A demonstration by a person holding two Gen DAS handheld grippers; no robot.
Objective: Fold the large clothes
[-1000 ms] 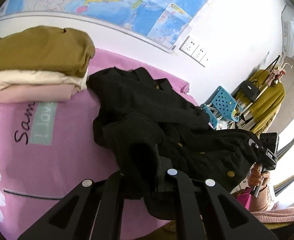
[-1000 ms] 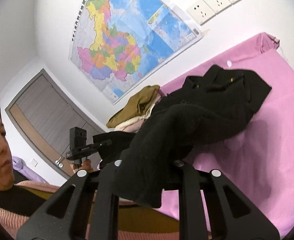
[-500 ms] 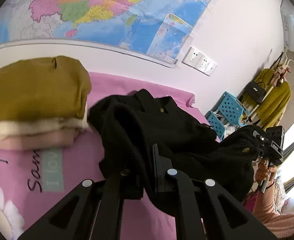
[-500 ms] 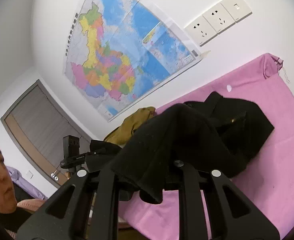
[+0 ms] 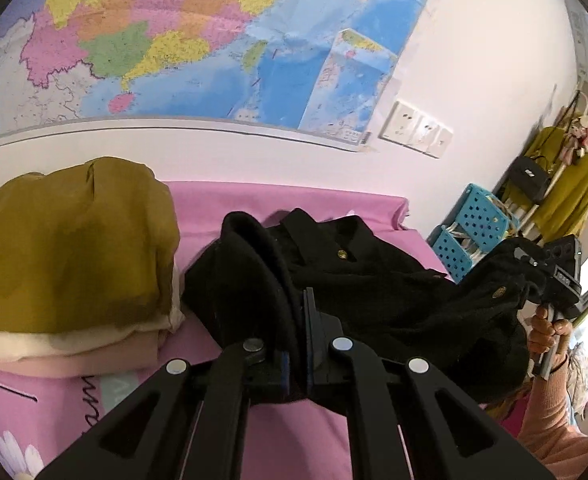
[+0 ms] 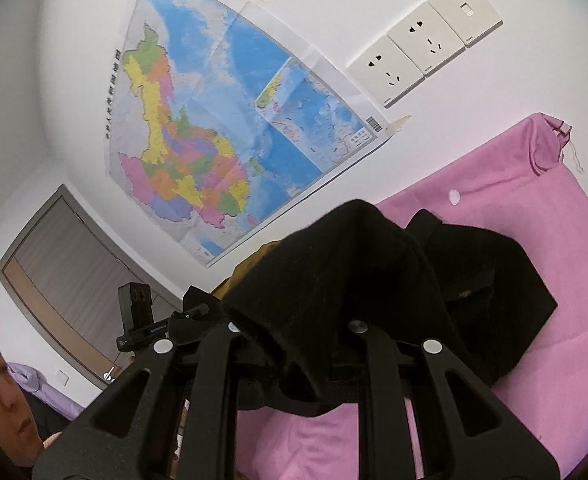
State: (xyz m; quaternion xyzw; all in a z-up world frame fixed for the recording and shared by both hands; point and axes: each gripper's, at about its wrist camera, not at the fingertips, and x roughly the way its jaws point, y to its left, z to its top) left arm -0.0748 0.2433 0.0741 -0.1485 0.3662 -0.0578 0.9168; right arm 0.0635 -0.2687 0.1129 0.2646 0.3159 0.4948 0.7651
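Observation:
A black coat (image 5: 374, 280) with gold buttons lies partly on the pink bed sheet (image 5: 253, 204) and is lifted at its near edge. My left gripper (image 5: 298, 320) is shut on a fold of the coat. My right gripper (image 6: 294, 360) is shut on another part of the coat (image 6: 334, 280), which drapes over its fingers and hides the tips. The right gripper also shows in the left wrist view (image 5: 550, 280), off the bed's right side. The left gripper shows in the right wrist view (image 6: 153, 328) at the left.
A stack of folded clothes, mustard on top (image 5: 65, 240), lies on the bed at the left. A wall with a map (image 5: 173, 40) and sockets (image 5: 414, 128) is behind the bed. Blue baskets (image 5: 474, 232) and a clothes rack (image 5: 554, 184) stand to the right.
Both grippers have risen and moved toward the wall with the coat, which is lifted higher and pulled more taut between them.

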